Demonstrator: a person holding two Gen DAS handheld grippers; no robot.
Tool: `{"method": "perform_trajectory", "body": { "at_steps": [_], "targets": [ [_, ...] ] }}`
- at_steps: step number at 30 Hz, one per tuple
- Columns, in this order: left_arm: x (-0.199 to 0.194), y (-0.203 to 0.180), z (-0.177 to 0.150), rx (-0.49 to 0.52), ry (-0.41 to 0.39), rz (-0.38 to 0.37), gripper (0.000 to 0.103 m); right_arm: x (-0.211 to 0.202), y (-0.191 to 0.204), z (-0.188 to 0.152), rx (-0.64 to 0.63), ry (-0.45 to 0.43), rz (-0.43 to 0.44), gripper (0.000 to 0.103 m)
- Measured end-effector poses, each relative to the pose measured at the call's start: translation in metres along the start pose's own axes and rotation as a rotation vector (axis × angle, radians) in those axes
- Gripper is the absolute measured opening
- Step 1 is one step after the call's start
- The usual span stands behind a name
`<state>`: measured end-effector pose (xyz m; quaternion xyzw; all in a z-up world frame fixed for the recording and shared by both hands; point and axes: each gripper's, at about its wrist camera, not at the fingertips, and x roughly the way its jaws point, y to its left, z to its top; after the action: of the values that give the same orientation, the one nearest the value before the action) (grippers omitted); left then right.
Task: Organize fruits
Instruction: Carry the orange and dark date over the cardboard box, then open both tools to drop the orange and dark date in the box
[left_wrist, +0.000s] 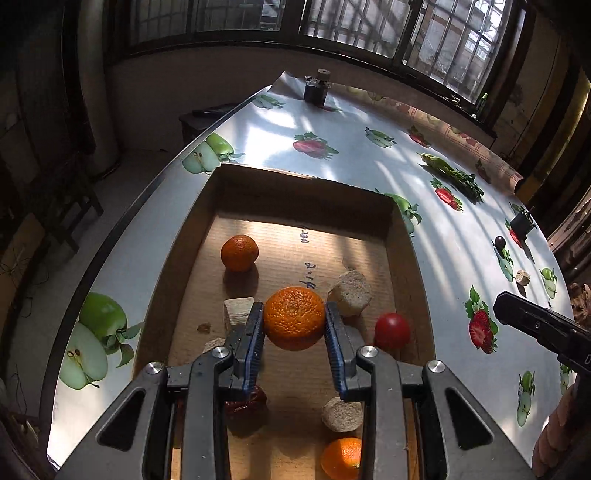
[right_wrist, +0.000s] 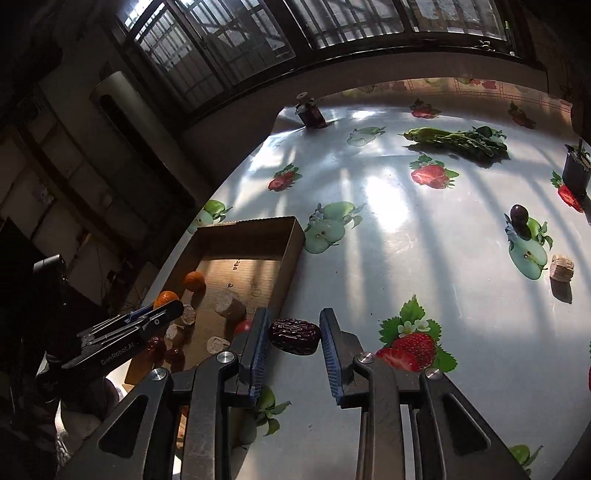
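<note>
My left gripper (left_wrist: 294, 321) is shut on an orange (left_wrist: 294, 317) and holds it above the floor of a cardboard tray (left_wrist: 303, 184). The tray also holds a second orange (left_wrist: 239, 253), a third orange (left_wrist: 341, 458), a red tomato (left_wrist: 392, 330), a dried red date (left_wrist: 247, 404) and several beige cork pieces (left_wrist: 350, 293). My right gripper (right_wrist: 292, 338) has a dark red date (right_wrist: 294, 336) between its fingers, over the table beside the tray's right wall (right_wrist: 288, 266). The pads look a little apart from the date.
On the fruit-print tablecloth (right_wrist: 388, 229) lie a bunch of green vegetables (right_wrist: 458, 142), a dark plum (right_wrist: 519, 216), a cork piece (right_wrist: 561, 268), a small dark pot (right_wrist: 576, 173) and a dark bottle (right_wrist: 310, 112). The table edge runs along the left.
</note>
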<state>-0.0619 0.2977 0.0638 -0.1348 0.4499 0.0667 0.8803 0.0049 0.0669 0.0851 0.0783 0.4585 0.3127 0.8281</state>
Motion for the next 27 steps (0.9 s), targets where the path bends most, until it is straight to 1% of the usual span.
{"method": "perform_trajectory", "body": {
  "at_steps": [3, 4, 9, 12, 15, 17, 19, 21, 22, 23, 24, 27],
  "targets": [
    [0.01, 0.01, 0.0, -0.023, 0.014, -0.007, 0.03, 0.029, 0.022, -0.003, -0.041, 0.041, 0.01, 0.03],
    [0.01, 0.009, 0.001, -0.019, -0.003, -0.001, 0.03, 0.038, 0.028, -0.003, -0.049, 0.049, 0.01, 0.031],
    [0.017, -0.003, 0.011, 0.01, -0.019, 0.002, 0.03, 0.072, 0.042, 0.006, -0.08, 0.067, -0.026, 0.031],
    [0.022, -0.01, 0.013, 0.029, -0.025, -0.004, 0.03, 0.086, 0.048, 0.006, -0.112, 0.077, -0.063, 0.031],
    [0.024, -0.009, 0.015, 0.015, -0.031, -0.015, 0.031, 0.094, 0.049, 0.006, -0.127, 0.086, -0.082, 0.031],
    [0.024, -0.007, 0.016, -0.003, -0.028, -0.04, 0.031, 0.096, 0.047, 0.007, -0.129, 0.081, -0.086, 0.031],
    [0.023, -0.005, 0.015, -0.012, -0.03, -0.047, 0.032, 0.097, 0.045, 0.007, -0.125, 0.082, -0.08, 0.031],
    [0.02, -0.003, 0.015, -0.028, -0.037, -0.046, 0.042, 0.098, 0.043, 0.007, -0.117, 0.083, -0.068, 0.031],
    [0.018, -0.001, 0.015, -0.044, -0.041, -0.05, 0.045, 0.097, 0.042, 0.007, -0.109, 0.081, -0.067, 0.032],
    [0.015, 0.001, 0.015, -0.06, -0.045, -0.06, 0.051, 0.097, 0.04, 0.007, -0.102, 0.078, -0.058, 0.032],
    [0.012, 0.003, 0.015, -0.072, -0.051, -0.067, 0.054, 0.096, 0.039, 0.007, -0.096, 0.076, -0.053, 0.033],
    [-0.002, 0.004, 0.014, -0.085, -0.086, -0.054, 0.055, 0.089, 0.037, 0.007, -0.08, 0.059, -0.05, 0.035]
  ]
}}
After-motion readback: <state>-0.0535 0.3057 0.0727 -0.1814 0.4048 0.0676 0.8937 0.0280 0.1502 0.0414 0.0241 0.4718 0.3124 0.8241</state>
